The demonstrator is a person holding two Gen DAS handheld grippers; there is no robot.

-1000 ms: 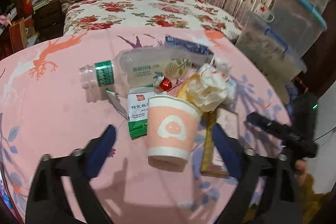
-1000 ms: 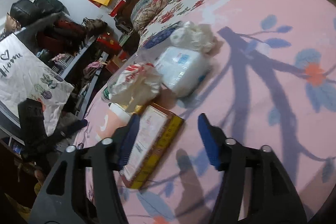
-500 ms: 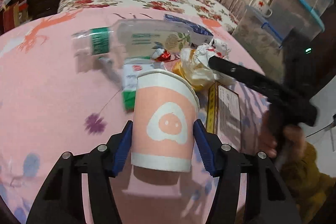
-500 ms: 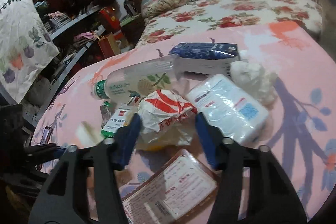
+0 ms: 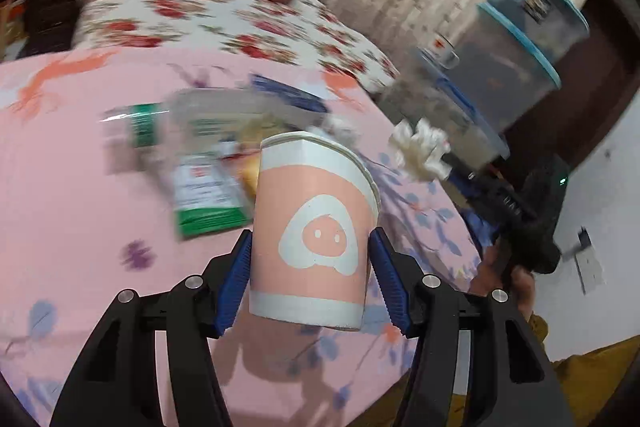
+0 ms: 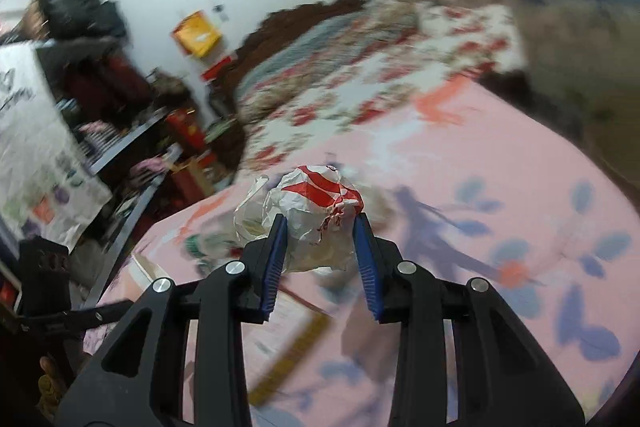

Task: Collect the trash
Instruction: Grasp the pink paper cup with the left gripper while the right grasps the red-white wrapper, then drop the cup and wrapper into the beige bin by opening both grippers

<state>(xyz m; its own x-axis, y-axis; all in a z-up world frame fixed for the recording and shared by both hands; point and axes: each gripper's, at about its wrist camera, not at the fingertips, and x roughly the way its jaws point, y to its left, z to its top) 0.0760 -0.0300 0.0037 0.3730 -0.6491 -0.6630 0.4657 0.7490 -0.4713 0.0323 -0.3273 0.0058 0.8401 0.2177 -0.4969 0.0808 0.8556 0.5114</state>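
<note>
A pink paper cup [image 5: 312,231] is gripped upright between the blue pads of the left claw [image 5: 311,267], raised off the pink surface [image 5: 72,219]. A crumpled red-and-white wrapper [image 6: 316,215] is pinched in the closing right claw [image 6: 320,251], above the surface.

Left gripper [image 5: 310,267] fingers clamped on something, right gripper [image 6: 320,251] fingers closing around something, both angled downward.
</note>
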